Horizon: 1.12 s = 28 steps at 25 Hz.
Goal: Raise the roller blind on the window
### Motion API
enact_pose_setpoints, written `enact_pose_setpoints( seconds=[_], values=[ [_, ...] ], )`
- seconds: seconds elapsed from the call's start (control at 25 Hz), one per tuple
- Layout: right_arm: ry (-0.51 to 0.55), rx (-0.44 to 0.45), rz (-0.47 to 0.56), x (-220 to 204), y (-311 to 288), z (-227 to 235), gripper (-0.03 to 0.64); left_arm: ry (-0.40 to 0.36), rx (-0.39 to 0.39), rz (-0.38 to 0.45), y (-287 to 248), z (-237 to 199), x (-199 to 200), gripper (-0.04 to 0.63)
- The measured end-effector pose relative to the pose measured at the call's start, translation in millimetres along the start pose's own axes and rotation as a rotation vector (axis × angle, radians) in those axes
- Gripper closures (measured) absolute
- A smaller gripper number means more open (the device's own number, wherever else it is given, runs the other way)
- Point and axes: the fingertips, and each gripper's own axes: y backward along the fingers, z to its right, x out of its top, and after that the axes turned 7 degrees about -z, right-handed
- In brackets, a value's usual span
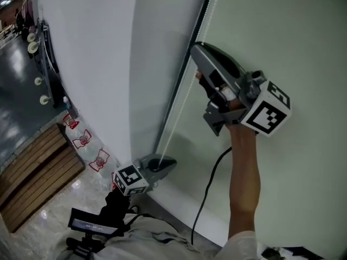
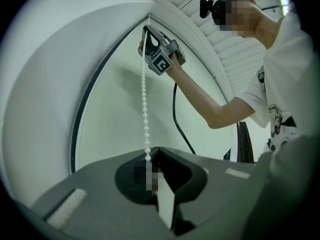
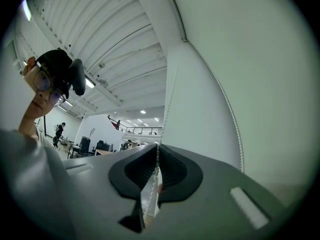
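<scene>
A white bead chain (image 1: 181, 104) hangs beside the dark window frame (image 1: 179, 85), at the edge of the white roller blind (image 1: 97, 64). High up, my right gripper (image 1: 198, 56) is shut on the chain; the beads (image 3: 158, 151) run between its closed jaws. Low down, my left gripper (image 1: 162, 166) is shut on the same chain. In the left gripper view the chain (image 2: 145, 104) runs taut from the left gripper (image 2: 149, 158) up to the right gripper (image 2: 145, 34). A second chain strand (image 3: 231, 111) runs along the pale wall.
A black cable (image 1: 209, 188) dangles from the right gripper along the pale green wall (image 1: 287, 47). On the floor at lower left stand large water bottles (image 1: 82, 140) and a wooden bench (image 1: 35, 169). A dark device (image 1: 92, 223) sits below the left gripper.
</scene>
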Motion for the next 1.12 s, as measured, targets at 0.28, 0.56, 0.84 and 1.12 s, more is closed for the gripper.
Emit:
enact_pose_setpoints(
  seconds=[0.28, 0.56, 0.84, 1.12],
  values=[
    [0.02, 0.005, -0.012, -3, 9, -10, 0.601, -0.005, 0.003, 0.003, 1, -2, 6, 0.597],
    [-0.026, 0.004, -0.069, -64, 12, -23, 0.601, -0.008, 0.011, 0.01, 5, -6, 8, 0.597],
    [-0.016, -0.023, -0.13, -103, 15, -39, 0.601, 0.001, 0.007, 0.042, 10, -8, 17, 0.597],
    [-0.111, -0.021, -0.222, -180, 20, -55, 0.603, 0.011, -0.019, 0.07, 11, -2, 22, 0.597]
  ],
)
